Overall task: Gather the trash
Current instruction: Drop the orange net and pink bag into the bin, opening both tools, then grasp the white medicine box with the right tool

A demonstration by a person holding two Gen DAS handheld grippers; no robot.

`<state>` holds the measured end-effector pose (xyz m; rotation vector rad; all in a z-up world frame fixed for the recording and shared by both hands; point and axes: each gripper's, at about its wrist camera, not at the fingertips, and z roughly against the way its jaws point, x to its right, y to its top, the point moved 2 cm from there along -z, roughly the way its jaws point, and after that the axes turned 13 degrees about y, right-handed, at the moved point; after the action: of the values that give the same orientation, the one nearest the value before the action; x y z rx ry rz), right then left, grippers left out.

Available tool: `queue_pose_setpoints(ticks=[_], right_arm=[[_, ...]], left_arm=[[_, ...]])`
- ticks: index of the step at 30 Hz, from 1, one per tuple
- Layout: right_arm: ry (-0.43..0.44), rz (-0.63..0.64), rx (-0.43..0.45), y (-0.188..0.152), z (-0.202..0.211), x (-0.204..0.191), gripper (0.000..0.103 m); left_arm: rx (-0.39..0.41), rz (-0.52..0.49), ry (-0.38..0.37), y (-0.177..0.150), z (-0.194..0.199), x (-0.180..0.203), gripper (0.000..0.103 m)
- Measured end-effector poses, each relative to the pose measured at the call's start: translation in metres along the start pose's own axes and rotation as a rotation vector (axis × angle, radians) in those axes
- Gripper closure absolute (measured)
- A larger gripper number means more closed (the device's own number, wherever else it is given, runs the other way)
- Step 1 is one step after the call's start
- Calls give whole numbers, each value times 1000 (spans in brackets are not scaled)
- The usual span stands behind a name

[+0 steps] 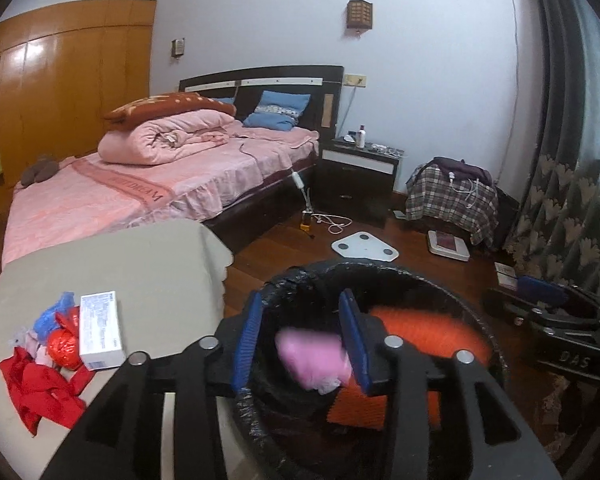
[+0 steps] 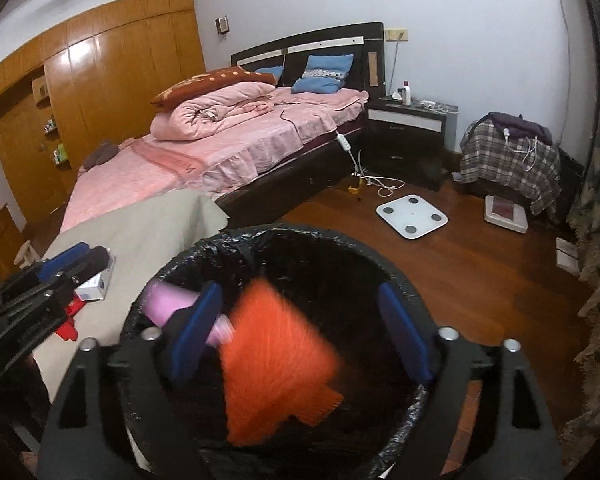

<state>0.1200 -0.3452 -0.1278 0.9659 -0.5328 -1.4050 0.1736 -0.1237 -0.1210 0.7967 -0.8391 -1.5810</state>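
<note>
Bin (image 1: pixel 380 276) serves as my reference throughout: a round container lined with a black bag, standing on the wooden floor just beside the cloth-covered table (image 1: pixel 140 264). I hold both tools over its mouth so that anything let go falls inside the liner and not onto the floor. My left gripper (image 1: pixel 300 336) sits above the bin's table-side rim with its jaws partly apart; the pink wad (image 1: pixel 312 356) lies in the gap between the blue pads, motion-blurred, and I judge it released and dropping, since neither pad appears to press on it. My right gripper (image 2: pixel 296 332) hangs over the bin's centre with its jaws spread wide, and the orange piece (image 2: pixel 276 364) is blurred below and between them, clear of both pads, so I read it too as falling free into the liner. In the right wrist view the pink wad shows at the bin's near-table edge, inside the rim. More trash waits on the table beside the bin: a white carton (image 1: pixel 100 330), red scraps (image 1: pixel 44 388), a crumpled red-orange wrapper (image 1: pixel 62 346) and a blue plastic piece (image 1: pixel 54 314), all grouped near the table edge farthest from the bin. I judge the next cycle calls for returning both tools to that pile.
</note>
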Motion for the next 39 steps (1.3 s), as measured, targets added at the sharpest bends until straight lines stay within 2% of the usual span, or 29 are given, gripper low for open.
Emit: queue_pose_setpoints(ticks=[3, 4, 7, 16, 25, 33, 39], right_arm=[[-6, 14, 14, 0, 3, -3, 11], [-8, 16, 19, 1, 3, -4, 9], [8, 18, 26, 5, 2, -13, 8], [138, 55, 3, 13, -26, -80, 6], [284, 130, -50, 13, -74, -169, 6], [331, 197, -101, 8, -116, -224, 6], [335, 218, -153, -3, -153, -244, 6]], left_arm=[[11, 23, 52, -2, 6, -19, 48], [13, 28, 68, -2, 7, -24, 42], [23, 53, 127, -4, 13, -49, 32], [27, 126, 299, -20, 33, -130, 16], [-18, 170, 465, -48, 39, -207, 14], [-58, 202, 553, -71, 34, -256, 15], [-86, 225, 587, -86, 24, -279, 15]])
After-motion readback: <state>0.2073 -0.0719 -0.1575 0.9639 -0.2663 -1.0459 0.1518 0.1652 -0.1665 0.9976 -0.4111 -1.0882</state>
